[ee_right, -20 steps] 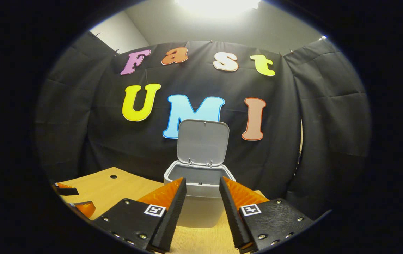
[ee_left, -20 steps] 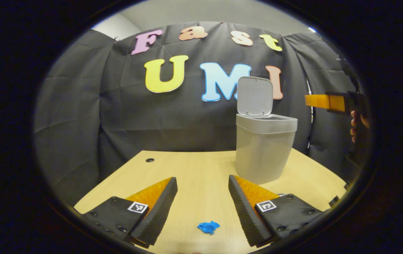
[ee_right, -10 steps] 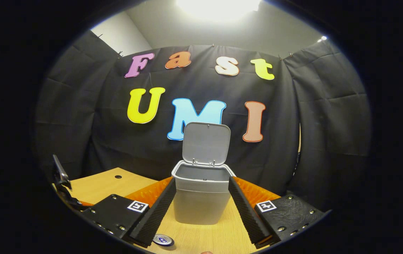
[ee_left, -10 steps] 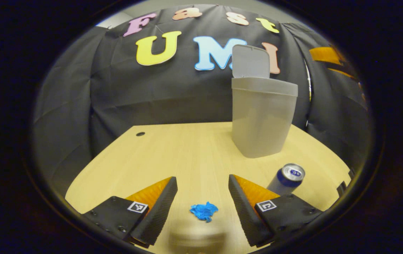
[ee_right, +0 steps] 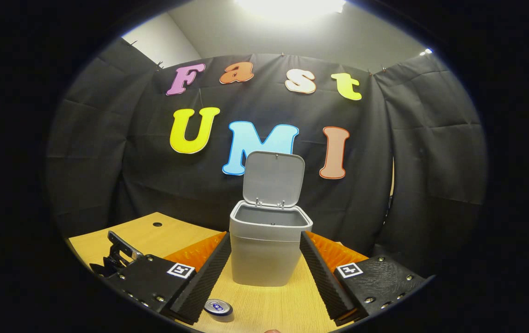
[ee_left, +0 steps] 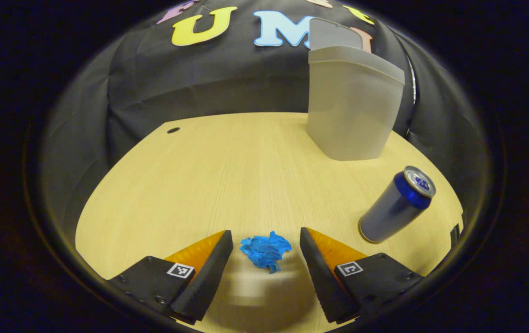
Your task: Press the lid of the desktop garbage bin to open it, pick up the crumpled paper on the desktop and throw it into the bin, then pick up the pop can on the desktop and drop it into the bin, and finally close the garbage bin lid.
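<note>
A blue crumpled paper [ee_left: 265,250] lies on the wooden desk [ee_left: 227,175], just ahead of and between the fingers of my open left gripper [ee_left: 264,247], untouched. A blue pop can [ee_left: 396,204] stands to its right, near the desk's edge. The grey bin [ee_left: 351,104] stands at the back right. In the right gripper view the bin [ee_right: 266,249] has its lid [ee_right: 273,178] raised upright and its mouth open. My right gripper [ee_right: 264,252] hangs open in the air in front of the bin, holding nothing. The can's top [ee_right: 218,307] shows below its left finger.
The left gripper's body [ee_right: 118,259] shows at the lower left of the right gripper view. A small round hole [ee_left: 173,130] marks the desk's far left corner. The black cloth wall hangs close behind the bin.
My left gripper has tilted down and closed in on the crumpled paper, which now lies between its fingertips. My right gripper drew back from the bin and opened wider.
</note>
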A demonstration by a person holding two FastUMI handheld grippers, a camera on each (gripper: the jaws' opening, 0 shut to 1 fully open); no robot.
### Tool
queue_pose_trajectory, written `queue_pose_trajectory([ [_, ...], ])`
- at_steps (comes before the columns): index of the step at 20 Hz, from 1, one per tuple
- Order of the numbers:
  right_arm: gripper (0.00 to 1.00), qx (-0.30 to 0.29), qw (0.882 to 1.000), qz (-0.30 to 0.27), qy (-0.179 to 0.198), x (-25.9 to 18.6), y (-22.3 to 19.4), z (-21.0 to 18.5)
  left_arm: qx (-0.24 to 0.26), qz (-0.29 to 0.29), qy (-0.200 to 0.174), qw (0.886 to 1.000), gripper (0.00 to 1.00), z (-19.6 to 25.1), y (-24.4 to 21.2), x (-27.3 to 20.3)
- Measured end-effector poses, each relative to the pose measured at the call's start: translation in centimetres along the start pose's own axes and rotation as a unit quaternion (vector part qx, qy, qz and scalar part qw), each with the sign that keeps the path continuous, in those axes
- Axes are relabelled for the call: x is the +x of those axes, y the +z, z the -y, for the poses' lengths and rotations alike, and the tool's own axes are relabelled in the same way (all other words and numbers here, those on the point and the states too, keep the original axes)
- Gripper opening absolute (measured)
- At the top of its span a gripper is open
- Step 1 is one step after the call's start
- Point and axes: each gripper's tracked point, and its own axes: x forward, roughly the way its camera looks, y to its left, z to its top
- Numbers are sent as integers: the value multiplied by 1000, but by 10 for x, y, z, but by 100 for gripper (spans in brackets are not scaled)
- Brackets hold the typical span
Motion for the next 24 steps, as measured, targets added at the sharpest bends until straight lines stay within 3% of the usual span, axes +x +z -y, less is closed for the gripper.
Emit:
queue_pose_trajectory([
  [4,96,4,1000,-6,-7,-3,-4,4,5,-19,-2,1000,96,5,-13,8],
  [7,96,1,1000,-8,-15,-6,-7,9,2,-28,-1,1000,83,4,-21,13],
  [8,96,1,1000,-10,-16,-6,-9,10,0,-30,3,1000,84,2,-21,12],
  [11,96,3,1000,-17,-18,-7,-15,12,-3,-28,8,1000,66,-3,-21,11],
  [13,96,5,1000,-19,-16,-7,-16,11,-2,-26,19,1000,61,-8,-21,11],
  [15,96,6,1000,-18,-13,-7,-16,9,0,-26,18,1000,42,-8,-20,11],
  [18,96,2,1000,-13,-12,-7,-14,9,-3,-20,12,1000,30,-4,-17,9],
  [19,96,1,1000,-12,-13,-7,-13,10,-1,-14,20,1000,30,-8,-12,9],
  [20,96,0,1000,-12,-13,-7,-14,10,2,-5,16,1000,23,-6,-7,5],
  [24,96,5,1000,-10,-14,-9,-14,14,6,42,4,999,23,1,29,-9],
])
